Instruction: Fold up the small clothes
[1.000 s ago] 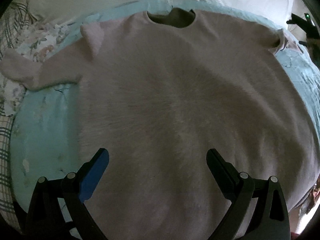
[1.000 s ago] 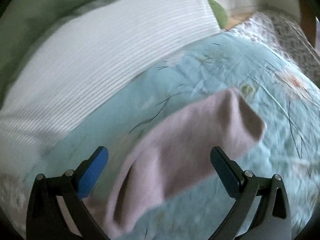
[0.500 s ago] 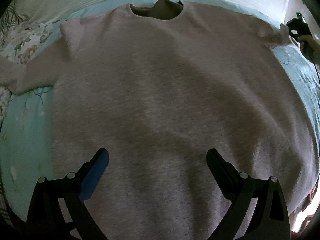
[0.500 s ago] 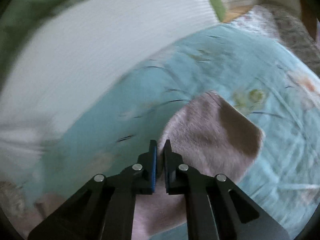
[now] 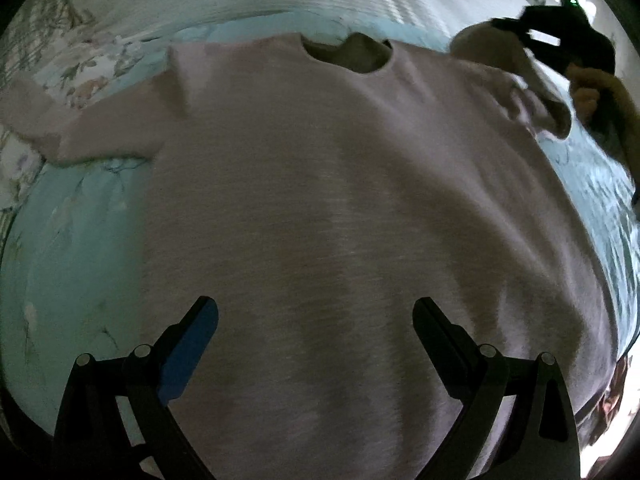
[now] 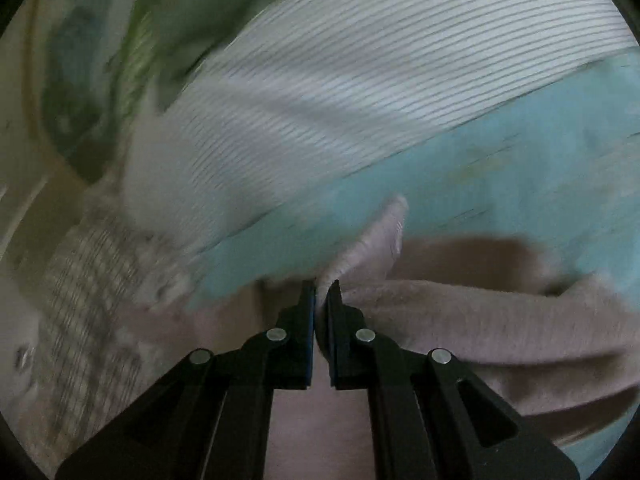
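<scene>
Sweater (image 5: 340, 208) hem hidden below frame, sleeve cuff (image 6: 384, 232) motion-blurred.

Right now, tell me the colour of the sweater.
Pale dusty pink sweater, plain; best seen in the left wrist view.

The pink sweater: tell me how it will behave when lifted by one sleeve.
Probably floppy: the sleeve droops from the shut right claw. The pink sweater looks fuzzy, so likely not slippery. Its wide body would probably drag behind.

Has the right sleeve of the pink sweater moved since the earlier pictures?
Yes. The right gripper, shut on the sleeve, has carried it off the blue sheet, inward over the sweater's body.
</scene>
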Motion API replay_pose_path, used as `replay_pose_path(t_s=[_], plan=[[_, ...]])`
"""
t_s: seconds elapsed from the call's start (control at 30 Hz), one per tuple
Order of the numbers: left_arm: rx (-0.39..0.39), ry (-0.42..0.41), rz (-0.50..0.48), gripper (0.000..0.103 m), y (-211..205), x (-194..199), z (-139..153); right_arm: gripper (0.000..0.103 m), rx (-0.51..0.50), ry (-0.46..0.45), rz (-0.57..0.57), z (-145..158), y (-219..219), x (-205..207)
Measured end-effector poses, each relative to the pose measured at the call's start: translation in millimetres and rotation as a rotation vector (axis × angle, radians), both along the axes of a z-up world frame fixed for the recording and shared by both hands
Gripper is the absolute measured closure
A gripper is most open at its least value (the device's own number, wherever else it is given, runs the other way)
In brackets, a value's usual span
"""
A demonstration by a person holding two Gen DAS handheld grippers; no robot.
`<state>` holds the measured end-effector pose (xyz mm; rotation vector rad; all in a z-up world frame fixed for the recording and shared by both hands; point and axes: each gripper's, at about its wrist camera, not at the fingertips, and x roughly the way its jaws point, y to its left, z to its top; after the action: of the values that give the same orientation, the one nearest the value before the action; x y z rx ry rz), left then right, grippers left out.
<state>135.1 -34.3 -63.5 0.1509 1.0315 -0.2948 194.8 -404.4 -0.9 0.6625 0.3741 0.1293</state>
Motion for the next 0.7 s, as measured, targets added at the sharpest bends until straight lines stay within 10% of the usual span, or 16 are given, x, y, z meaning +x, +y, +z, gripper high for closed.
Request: replay_pose_path(t_s=[0.47, 0.6, 0.7], plan=[[-0.192, 0.07, 0.191, 0.005, 83, 22, -11, 0.093, -0.145, 0.138, 0.404, -47, 187, 58], [-0.272, 0.097, 0.222, 0.005, 101, 37, -13, 0.041, -0.117, 0.225, 0.444, -76, 184, 48], [-0.322, 0.105, 0.214, 0.005, 104, 58, -8, 0.038, -0.086, 0.215, 0.441, -81, 178, 34]])
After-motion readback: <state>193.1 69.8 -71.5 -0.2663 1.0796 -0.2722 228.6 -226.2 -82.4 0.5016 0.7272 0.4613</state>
